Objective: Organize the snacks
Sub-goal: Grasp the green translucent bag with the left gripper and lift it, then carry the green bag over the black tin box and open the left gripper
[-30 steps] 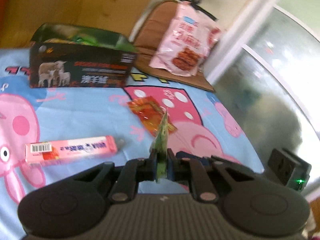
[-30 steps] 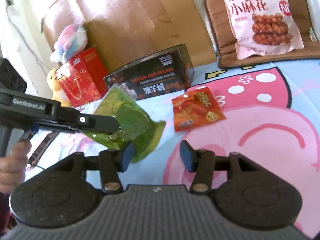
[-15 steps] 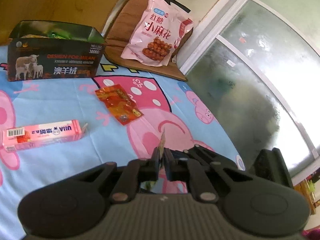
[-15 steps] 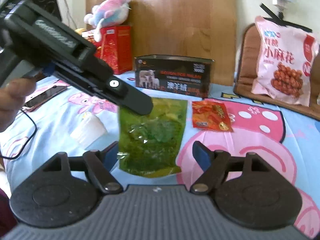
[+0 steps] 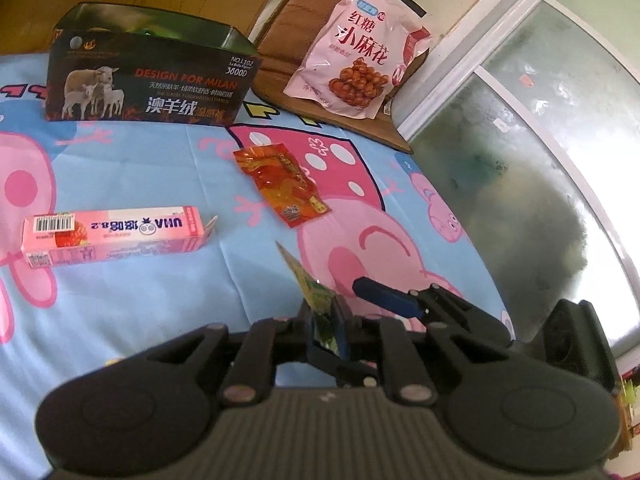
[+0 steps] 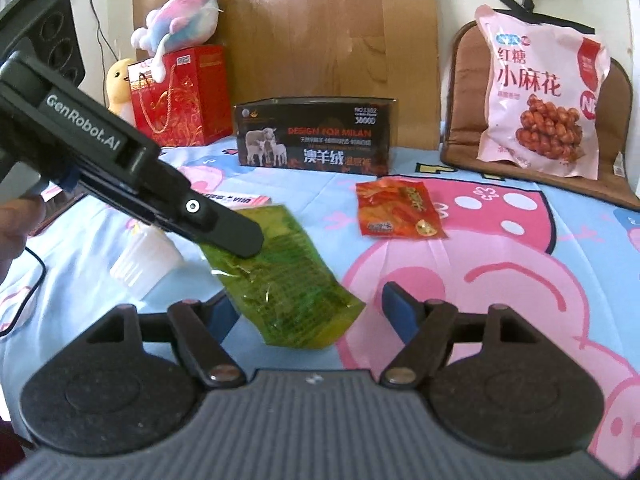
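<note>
Left wrist view: my left gripper [image 5: 326, 326] pinches the green snack packet [image 5: 316, 300] above the cartoon-pig bedsheet [image 5: 140, 300], frosted window [image 5: 520, 168] alongside. Right wrist view: my right gripper [image 6: 308, 312] gapes wide beneath that packet [image 6: 280, 280]; wooden headboard [image 6: 320, 32] behind.

Green snack pkt [image 6: 280, 276], clamped in left gripper [image 5: 326, 322], now tilted & sits between right gripper's [image 6: 308, 312] spread fingers.

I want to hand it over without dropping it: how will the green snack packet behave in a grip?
The green snack packet looks like thin glossy film, so probably light and floppy; it hangs tilted from the left claw, pinched at one edge. The shiny surface may slip. The right claw, open around its lower end, should probably close well onto it.
</note>
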A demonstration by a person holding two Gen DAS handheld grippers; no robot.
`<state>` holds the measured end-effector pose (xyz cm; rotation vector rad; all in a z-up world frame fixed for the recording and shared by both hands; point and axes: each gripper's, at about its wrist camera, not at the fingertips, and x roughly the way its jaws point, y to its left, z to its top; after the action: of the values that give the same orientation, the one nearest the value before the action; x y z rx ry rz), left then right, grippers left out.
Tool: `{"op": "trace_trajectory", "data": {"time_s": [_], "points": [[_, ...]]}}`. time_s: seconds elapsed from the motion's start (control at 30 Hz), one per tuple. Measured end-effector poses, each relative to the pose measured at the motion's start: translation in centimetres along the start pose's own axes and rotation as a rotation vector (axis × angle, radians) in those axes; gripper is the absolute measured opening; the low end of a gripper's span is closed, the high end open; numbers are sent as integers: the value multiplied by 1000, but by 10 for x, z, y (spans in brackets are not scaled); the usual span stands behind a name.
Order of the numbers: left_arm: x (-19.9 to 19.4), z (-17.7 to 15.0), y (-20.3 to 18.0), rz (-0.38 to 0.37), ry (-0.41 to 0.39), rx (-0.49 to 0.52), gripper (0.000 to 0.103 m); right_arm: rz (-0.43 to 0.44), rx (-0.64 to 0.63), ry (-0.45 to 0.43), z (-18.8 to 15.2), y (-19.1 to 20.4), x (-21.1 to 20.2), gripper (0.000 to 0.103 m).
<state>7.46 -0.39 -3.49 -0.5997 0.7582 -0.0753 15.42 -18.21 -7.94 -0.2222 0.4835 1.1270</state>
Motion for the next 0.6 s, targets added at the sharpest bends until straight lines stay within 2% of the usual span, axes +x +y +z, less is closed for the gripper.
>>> {"op": "trace_trajectory", "data": {"time_s": [0.37,0.53,0.6], "points": [[-7,2,5,13,-14,-9,20,1,-1,-27,5,3,-2,76],[1,1,5,19,0,-10,20,10,7,2,3,3,3,73],[2,2,6,18,-2,-12,17,5,5,9,2,4,3,72]]}}
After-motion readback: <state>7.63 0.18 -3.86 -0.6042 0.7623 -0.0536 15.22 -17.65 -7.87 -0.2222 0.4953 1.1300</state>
